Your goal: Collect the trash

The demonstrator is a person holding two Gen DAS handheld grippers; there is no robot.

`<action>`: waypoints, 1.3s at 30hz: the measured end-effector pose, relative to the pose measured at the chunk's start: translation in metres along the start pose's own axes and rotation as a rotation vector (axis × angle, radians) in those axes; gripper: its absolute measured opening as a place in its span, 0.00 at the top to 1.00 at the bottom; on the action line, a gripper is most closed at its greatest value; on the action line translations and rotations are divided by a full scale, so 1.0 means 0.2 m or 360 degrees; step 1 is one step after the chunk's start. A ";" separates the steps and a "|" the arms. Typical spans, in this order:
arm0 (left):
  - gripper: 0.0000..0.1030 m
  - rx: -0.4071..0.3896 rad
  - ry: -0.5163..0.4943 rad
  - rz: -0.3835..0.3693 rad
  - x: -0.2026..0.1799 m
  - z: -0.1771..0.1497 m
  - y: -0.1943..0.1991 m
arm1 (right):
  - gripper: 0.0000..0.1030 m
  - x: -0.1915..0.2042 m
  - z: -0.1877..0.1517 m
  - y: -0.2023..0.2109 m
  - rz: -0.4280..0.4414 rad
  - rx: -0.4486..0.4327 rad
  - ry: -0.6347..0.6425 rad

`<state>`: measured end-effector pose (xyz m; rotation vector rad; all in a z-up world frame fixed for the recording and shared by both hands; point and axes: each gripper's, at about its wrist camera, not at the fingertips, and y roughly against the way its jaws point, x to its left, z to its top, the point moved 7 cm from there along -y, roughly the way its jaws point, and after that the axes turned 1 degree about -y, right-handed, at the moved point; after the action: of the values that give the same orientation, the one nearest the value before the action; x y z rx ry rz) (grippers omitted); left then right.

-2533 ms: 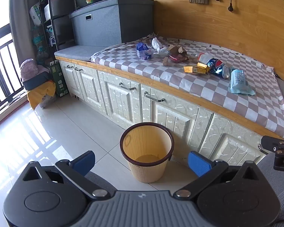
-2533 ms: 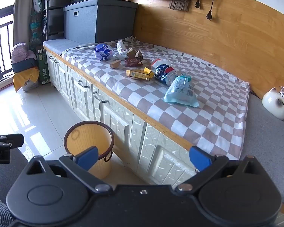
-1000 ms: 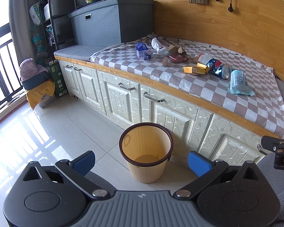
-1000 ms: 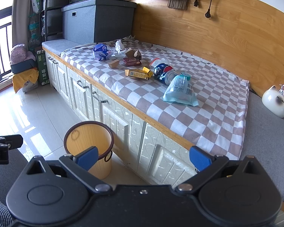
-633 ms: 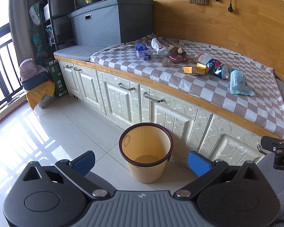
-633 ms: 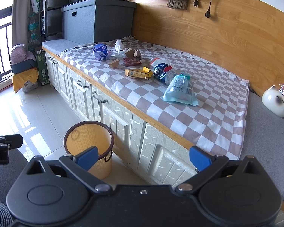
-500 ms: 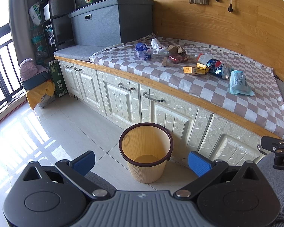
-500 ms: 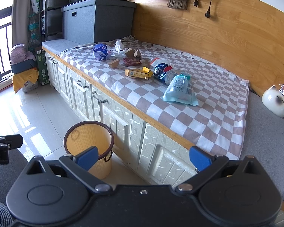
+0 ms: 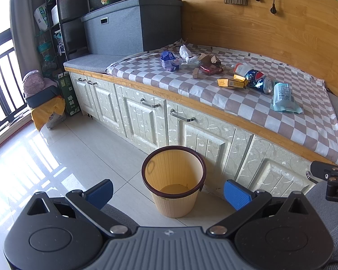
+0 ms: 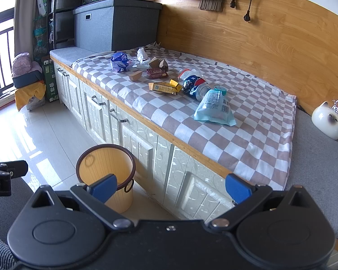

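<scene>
Claws: left claw and right claw both spread wide, nothing held
Bin: lower centre, under trash, ready for drops

Both the left gripper and the right gripper have black linkage arms with silver pivot screws, round black discs at five and seven o'clock, and blue fingers. The left's centre plate is ribbed grey.
</scene>
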<state>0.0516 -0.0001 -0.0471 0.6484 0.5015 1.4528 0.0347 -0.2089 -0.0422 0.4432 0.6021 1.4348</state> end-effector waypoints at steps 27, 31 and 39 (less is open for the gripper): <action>0.00 -0.0381 -0.0141 -0.0008 -0.20 0.63 -0.10 | 0.00 -0.31 0.49 -0.11 -0.0130 -0.0344 -0.0152; 0.00 -0.0432 -0.0220 -0.0019 -0.30 0.76 -0.18 | 0.00 -0.38 0.57 -0.23 -0.0131 -0.0352 -0.0198; 0.00 -0.0427 -0.0365 -0.0129 -0.49 0.91 -0.47 | 0.00 -0.52 0.64 -0.64 -0.0217 -0.0302 -0.0336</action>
<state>0.2366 -0.1156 0.0158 0.5639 0.1488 1.3204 0.2118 -0.3150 -0.0105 0.3891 0.3169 1.2816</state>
